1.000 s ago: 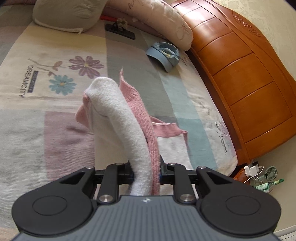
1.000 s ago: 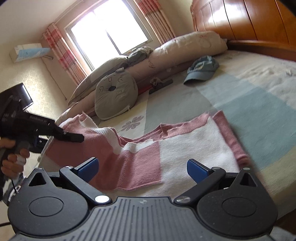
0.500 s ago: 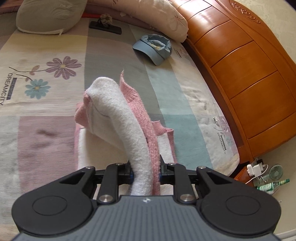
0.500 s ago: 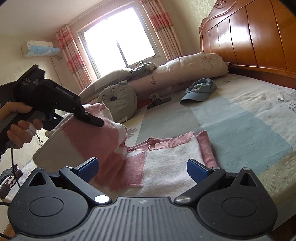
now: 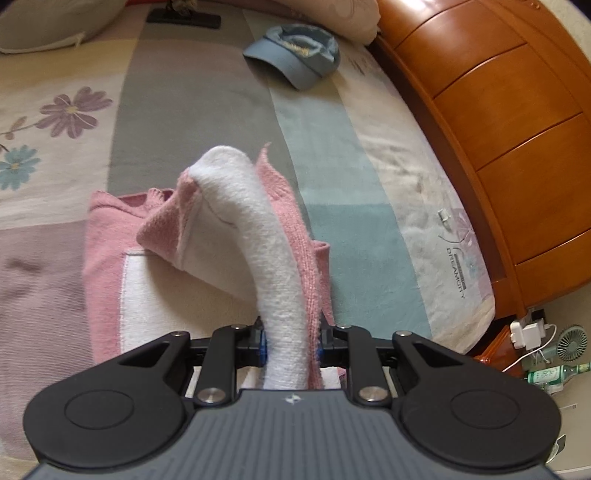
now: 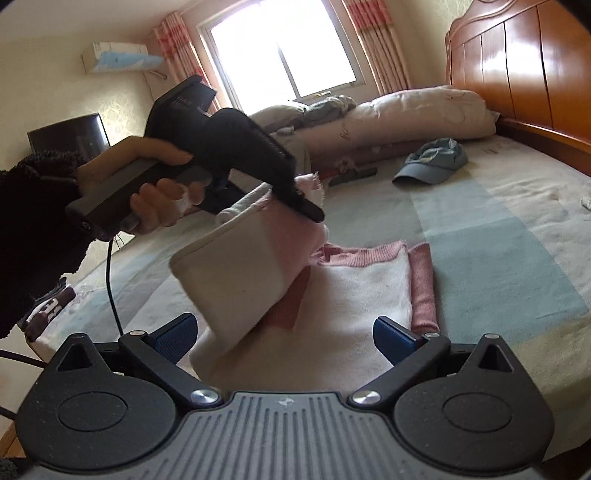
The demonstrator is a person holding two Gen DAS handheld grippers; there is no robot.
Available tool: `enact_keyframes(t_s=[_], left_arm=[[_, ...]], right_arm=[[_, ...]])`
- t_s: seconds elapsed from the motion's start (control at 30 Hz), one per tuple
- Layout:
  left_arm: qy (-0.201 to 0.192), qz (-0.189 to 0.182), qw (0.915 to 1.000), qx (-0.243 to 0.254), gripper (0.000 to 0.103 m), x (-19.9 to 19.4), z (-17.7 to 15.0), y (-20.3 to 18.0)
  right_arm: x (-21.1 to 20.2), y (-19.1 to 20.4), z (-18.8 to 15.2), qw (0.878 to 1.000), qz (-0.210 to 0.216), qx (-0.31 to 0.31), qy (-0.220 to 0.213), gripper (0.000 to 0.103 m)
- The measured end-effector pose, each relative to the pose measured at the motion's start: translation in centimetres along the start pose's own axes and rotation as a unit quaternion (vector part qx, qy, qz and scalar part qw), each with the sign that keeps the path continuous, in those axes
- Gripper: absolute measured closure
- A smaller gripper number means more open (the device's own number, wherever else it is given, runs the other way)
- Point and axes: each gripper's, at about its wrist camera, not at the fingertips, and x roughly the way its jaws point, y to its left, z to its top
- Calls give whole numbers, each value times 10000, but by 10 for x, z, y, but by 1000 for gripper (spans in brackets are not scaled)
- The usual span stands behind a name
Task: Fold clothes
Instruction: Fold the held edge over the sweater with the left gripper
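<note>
A pink and white knitted sweater (image 6: 354,295) lies on the bed, partly folded. My left gripper (image 5: 290,345) is shut on a bunched fold of the sweater (image 5: 258,236) and holds it lifted over the flat part. In the right wrist view the left gripper (image 6: 306,210) shows held by a hand, with the lifted flap (image 6: 240,273) hanging from it. My right gripper (image 6: 284,338) is open and empty, low at the near edge of the sweater.
A blue cap (image 5: 295,51) lies at the far side of the bed, near pillows (image 6: 417,110). A wooden headboard (image 5: 498,129) runs along the right. A black clip-like object (image 5: 184,18) lies near a grey cushion (image 5: 40,26). A fan and bottle (image 5: 554,365) stand on the floor.
My left gripper has carried the held side of the sweater up and over toward the right, onto the flat half. My right gripper has stayed open.
</note>
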Motion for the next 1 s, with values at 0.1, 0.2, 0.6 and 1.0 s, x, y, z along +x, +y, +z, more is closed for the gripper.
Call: enact_keyframes(t_s=[0.1, 0.2, 0.6, 1.0], left_arm=[[90, 62, 9999, -15, 83, 15, 4, -7], [173, 127, 9998, -47, 83, 29, 6, -11], [376, 263, 9989, -110, 83, 68, 15, -20], [518, -266, 9982, -130, 72, 89, 14, -24]], right_arm=[[4, -3, -3, 9998, -68, -26, 196, 0], [11, -6, -6, 9986, -32, 16, 521, 0], [17, -10, -14, 9957, -232, 82, 897, 0], [19, -7, -16, 9923, -627, 84, 1068, 0]])
